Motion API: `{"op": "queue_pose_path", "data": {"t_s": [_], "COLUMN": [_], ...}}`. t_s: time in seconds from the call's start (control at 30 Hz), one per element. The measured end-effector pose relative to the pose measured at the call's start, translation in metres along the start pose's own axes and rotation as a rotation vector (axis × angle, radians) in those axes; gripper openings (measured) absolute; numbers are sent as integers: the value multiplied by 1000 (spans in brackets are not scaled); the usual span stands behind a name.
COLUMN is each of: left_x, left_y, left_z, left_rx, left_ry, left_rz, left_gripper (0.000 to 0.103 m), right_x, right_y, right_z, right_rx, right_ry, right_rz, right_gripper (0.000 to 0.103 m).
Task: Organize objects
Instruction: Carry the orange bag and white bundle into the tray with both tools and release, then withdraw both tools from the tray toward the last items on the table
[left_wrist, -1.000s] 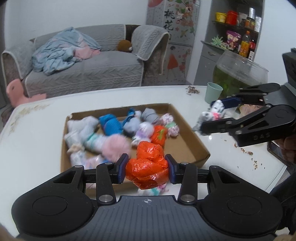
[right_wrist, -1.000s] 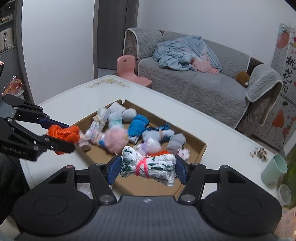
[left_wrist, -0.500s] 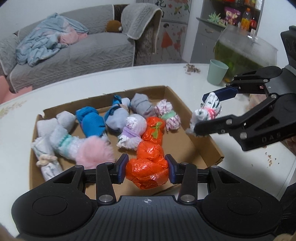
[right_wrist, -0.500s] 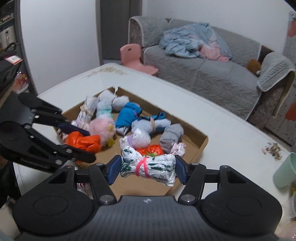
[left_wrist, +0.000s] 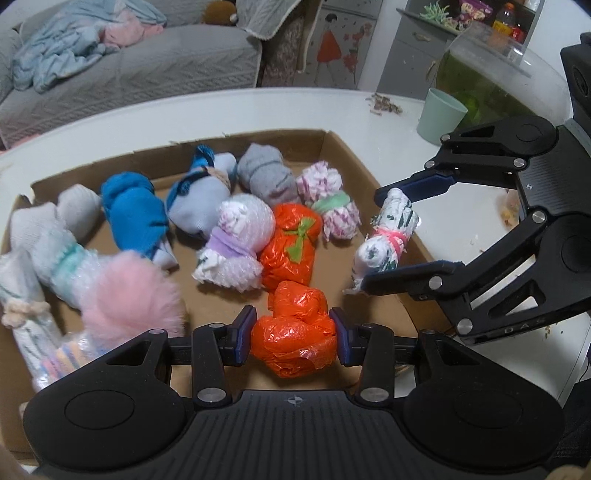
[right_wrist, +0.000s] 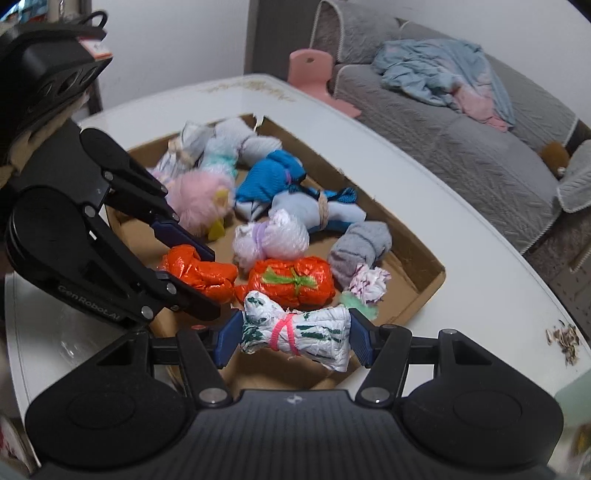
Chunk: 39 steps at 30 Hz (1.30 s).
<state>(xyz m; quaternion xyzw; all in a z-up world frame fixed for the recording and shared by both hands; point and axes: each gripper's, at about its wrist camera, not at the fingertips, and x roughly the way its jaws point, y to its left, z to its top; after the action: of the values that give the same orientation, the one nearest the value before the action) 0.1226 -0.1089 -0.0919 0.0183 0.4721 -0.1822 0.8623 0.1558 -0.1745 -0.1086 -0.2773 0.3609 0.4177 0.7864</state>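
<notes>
My left gripper (left_wrist: 293, 336) is shut on a crumpled orange plastic bundle (left_wrist: 293, 330), held over the near part of the shallow cardboard box (left_wrist: 343, 155). Seen from the right wrist, the same orange bundle (right_wrist: 201, 271) sits between the left gripper's fingers (right_wrist: 184, 236). My right gripper (right_wrist: 293, 338) is shut on a white bundle with green marks and a pink tie (right_wrist: 295, 334), over the box's right edge; in the left wrist view that bundle (left_wrist: 388, 234) hangs beside a tied orange bundle (left_wrist: 291, 242). Several rolled bundles fill the box: blue (left_wrist: 133, 214), grey (left_wrist: 266, 175), pink fluffy (left_wrist: 129, 295).
The box lies on a white table (left_wrist: 258, 107). A pale green cup (left_wrist: 439, 116) and a glass tank with green contents (left_wrist: 487, 77) stand at the far right. Scattered crumbs (right_wrist: 563, 339) lie on the table. A grey sofa (right_wrist: 461, 122) is behind.
Both grippers have come down and closer to the box with their bundles still held. The right gripper's white bundle has moved in over the box's right edge.
</notes>
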Motion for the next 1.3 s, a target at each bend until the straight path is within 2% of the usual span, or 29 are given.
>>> {"op": "queue_pose_path", "data": {"t_s": [0.13, 0.33, 0.57, 0.73, 0.87, 1.03, 1.3], "left_x": [12, 23, 28, 26, 26, 24, 20], "left_y": [4, 4, 6, 3, 4, 5, 6], "left_z": [2, 12, 16, 11, 10, 9, 9], "left_rx": [-15, -46, -82, -60, -71, -89, -95], "left_ry": [19, 13, -8, -16, -21, -18, -21], "left_rz": [-12, -54, -63, -50, -42, -45, -55], "left_gripper": [50, 50, 50, 51, 54, 64, 67], "right_x": [9, 21, 28, 27, 25, 22, 20], "right_y": [-1, 1, 2, 6, 8, 10, 10], "right_z": [-3, -4, -4, -5, -5, -7, -6], "right_rx": [-35, -97, -145, -156, -160, -174, -180], "right_ry": [27, 63, 80, 83, 81, 79, 80], "right_rz": [31, 0, -62, -78, -84, -90, -94], "right_gripper": [57, 57, 57, 57, 58, 62, 64]}}
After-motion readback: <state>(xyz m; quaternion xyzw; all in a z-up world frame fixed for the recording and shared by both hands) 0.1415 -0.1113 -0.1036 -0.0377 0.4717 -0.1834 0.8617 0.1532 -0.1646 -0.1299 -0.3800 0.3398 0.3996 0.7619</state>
